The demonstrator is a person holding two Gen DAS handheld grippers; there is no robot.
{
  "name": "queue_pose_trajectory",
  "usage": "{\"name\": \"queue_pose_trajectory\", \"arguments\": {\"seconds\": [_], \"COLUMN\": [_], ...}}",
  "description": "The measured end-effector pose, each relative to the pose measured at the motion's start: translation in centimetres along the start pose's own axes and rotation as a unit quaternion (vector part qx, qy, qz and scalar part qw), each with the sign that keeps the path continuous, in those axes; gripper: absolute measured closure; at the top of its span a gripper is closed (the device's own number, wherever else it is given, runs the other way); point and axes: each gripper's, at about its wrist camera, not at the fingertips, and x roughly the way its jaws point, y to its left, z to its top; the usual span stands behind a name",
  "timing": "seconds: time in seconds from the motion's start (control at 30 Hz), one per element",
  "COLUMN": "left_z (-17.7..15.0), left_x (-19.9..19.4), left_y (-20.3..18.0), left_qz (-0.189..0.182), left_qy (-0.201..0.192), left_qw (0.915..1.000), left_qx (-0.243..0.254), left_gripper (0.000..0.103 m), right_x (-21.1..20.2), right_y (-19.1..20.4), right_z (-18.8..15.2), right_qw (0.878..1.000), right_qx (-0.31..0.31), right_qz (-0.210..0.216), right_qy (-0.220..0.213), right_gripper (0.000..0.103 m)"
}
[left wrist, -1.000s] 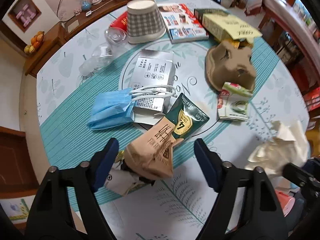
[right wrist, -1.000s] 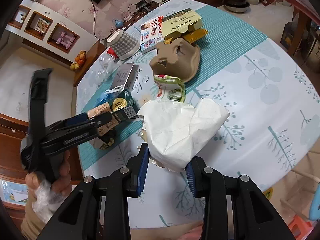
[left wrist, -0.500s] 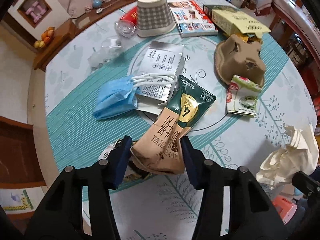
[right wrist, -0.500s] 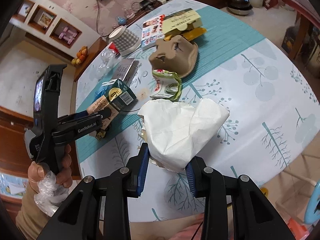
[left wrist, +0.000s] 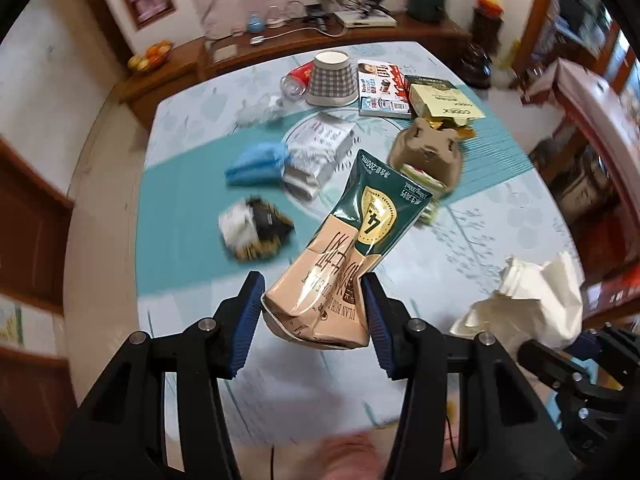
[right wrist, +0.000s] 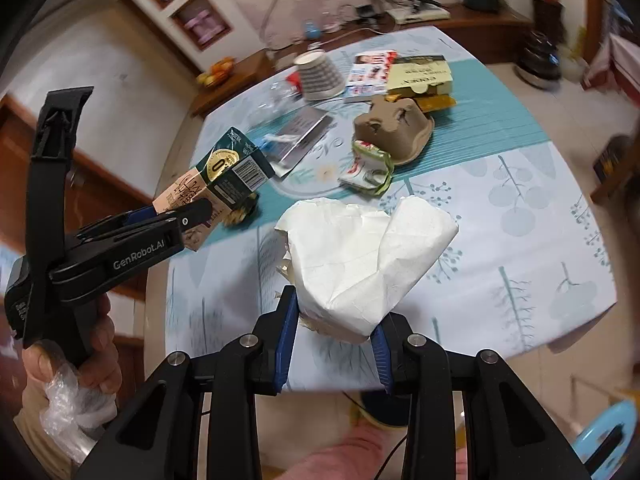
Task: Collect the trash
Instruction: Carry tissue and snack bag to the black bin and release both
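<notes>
My left gripper [left wrist: 312, 312] is shut on a crushed tan and green milk carton [left wrist: 348, 248], which hangs lifted above the table's near edge; the right wrist view shows that carton [right wrist: 218, 184] at the left in the same jaws. My right gripper [right wrist: 334, 320] is shut on a crumpled white paper wad [right wrist: 364, 256], raised over the tablecloth; the paper wad [left wrist: 532, 304] also shows at the right of the left wrist view. On the table lie a blue face mask [left wrist: 256, 162], a silver foil pouch [left wrist: 320, 148], a black and white wrapper [left wrist: 254, 230], a brown pulp tray [left wrist: 430, 152] and a green and red wrapper [right wrist: 370, 166].
At the table's far side stand an upturned checked paper cup [left wrist: 332, 78], a clear plastic bottle [left wrist: 294, 82], a printed box [left wrist: 380, 88] and a yellow carton [left wrist: 444, 100]. A wooden sideboard [left wrist: 280, 46] runs behind the table. A person's hand [right wrist: 92, 364] holds the left gripper's handle with a plastic bag.
The left jaws closed on the milk carton and lifted it off the table toward the near edge. The black and white wrapper under it is now uncovered. The right gripper rose with its paper.
</notes>
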Motion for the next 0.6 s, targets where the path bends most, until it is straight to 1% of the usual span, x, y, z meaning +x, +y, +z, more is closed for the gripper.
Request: {"name": "queue_pose_trajectory", "arguments": {"seconds": [0.07, 0.17, 0.27, 0.33, 0.4, 0.47, 0.53, 0.6], "left_z": [-2.4, -6.4, -10.8, -13.5, -15.8, -18.6, -21.0, -22.7], "left_x": [-1.6, -3.9, -5.4, -5.8, -5.8, -5.4, -4.3, -2.8], "left_y": [-0.8, -2.5, -4.1, -5.0, -5.7, -6.6, -7.4, -8.1], "left_qz": [0.004, 0.021, 0.023, 0.032, 0.041, 0.044, 0.045, 0.056], "left_qy": [-0.002, -0.006, 0.004, 0.007, 0.011, 0.026, 0.043, 0.054], "left_qw": [0.9997, 0.9982, 0.9946, 0.9919, 0.9896, 0.9868, 0.9847, 0.9843], "left_qx": [-0.023, -0.056, -0.101, -0.123, -0.138, -0.154, -0.163, -0.159], "left_gripper": [0.056, 0.056, 0.056, 0.056, 0.056, 0.056, 0.056, 0.056], "right_x": [-1.4, -3.3, -4.4, -4.8, -4.9, -4.5, -3.8, -2.4], "right_y": [-0.3, -0.7, -1.3, -1.8, -2.5, -3.4, -4.4, -5.5], "right_z": [-1.4, -3.9, -6.8, -8.5, -10.5, -12.7, -14.3, -16.1], "right_qw": [1.000, 0.997, 0.991, 0.987, 0.983, 0.978, 0.976, 0.975], "right_qx": [-0.024, -0.071, -0.115, -0.137, -0.160, -0.179, -0.181, -0.178], "right_qz": [0.016, 0.031, 0.047, 0.058, 0.062, 0.064, 0.063, 0.063], "right_qy": [0.007, 0.020, 0.042, 0.057, 0.071, 0.086, 0.100, 0.118], "right_gripper": [0.069, 0.069, 0.069, 0.069, 0.069, 0.069, 0.069, 0.069]}}
